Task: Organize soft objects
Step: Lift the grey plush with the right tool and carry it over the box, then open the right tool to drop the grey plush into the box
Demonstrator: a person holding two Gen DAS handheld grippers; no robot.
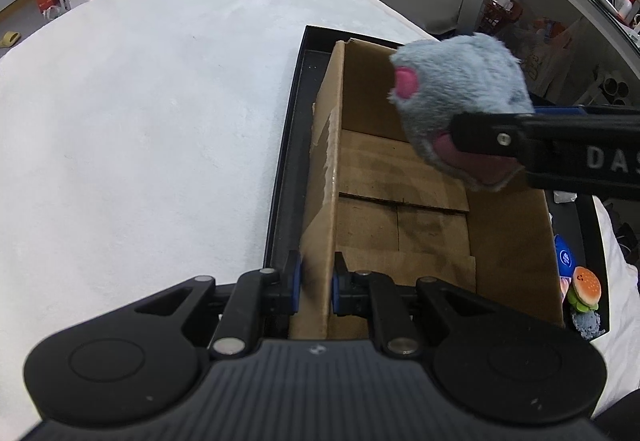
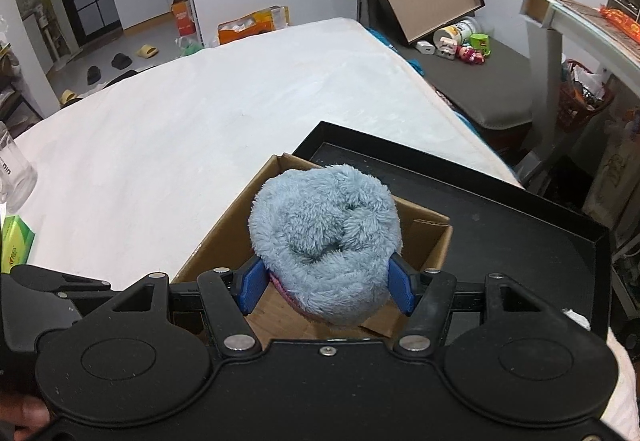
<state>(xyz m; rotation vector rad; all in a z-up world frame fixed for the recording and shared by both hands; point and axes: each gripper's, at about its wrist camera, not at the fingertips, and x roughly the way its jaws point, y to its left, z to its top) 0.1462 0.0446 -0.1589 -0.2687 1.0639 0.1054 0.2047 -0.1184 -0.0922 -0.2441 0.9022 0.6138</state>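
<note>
Fuzzy grey-blue plush (image 2: 326, 241) hangs over corrugated cardboard box (image 1: 400, 177).

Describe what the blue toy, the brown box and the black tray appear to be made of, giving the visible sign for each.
Blue toy: plush fabric, probably synthetic; its long fuzzy pile dents where the right gripper squeezes it.
Brown box: corrugated cardboard, matte; the edges are torn and the bottom flaps are folded.
Black tray: smooth and rigid, with a faint sheen; plastic or coated metal, unclear which.

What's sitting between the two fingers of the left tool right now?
The cardboard box's left wall; the left tool is clamped on it, seen in the left wrist view.
</note>
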